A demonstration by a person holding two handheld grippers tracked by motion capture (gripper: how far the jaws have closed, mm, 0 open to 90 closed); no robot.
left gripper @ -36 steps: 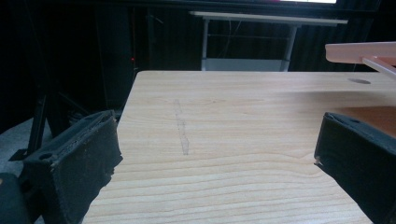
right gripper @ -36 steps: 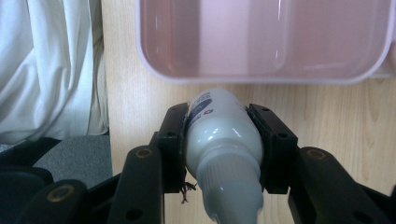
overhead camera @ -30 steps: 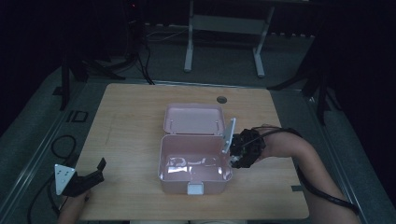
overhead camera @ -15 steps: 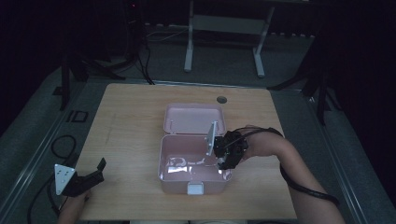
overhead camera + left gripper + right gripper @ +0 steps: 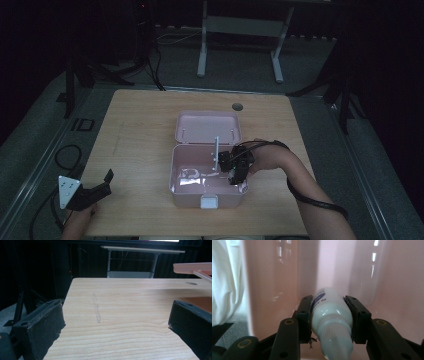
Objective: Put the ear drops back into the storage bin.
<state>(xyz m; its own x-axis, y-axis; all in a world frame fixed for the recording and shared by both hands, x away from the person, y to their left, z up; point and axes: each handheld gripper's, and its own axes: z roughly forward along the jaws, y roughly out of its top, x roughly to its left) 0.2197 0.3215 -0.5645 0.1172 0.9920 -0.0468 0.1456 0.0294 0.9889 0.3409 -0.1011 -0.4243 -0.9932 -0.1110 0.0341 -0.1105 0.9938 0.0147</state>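
An open pink box (image 5: 173, 170) stands in the middle of the table, its lid (image 5: 207, 127) lying back behind it. My right gripper (image 5: 235, 172) reaches down into the box's right half. In the right gripper view this gripper (image 5: 330, 308) is shut on a white squeeze bottle (image 5: 330, 312) with a ribbed cap, close to the pink inner wall (image 5: 392, 282). My left gripper (image 5: 102, 182) rests at the table's front left corner. In the left gripper view it (image 5: 115, 322) stands open over bare wood.
Pale crumpled items (image 5: 192, 175) lie in the left half of the box; something white (image 5: 227, 282) shows beside the bottle. The wooden table (image 5: 145, 130) has a round hole (image 5: 237, 106) at its far edge. The lid's edge (image 5: 192, 267) shows ahead of the left gripper.
My right gripper has moved left and down from the box's right rim into the box, still holding the bottle. The left gripper has stayed where it was.
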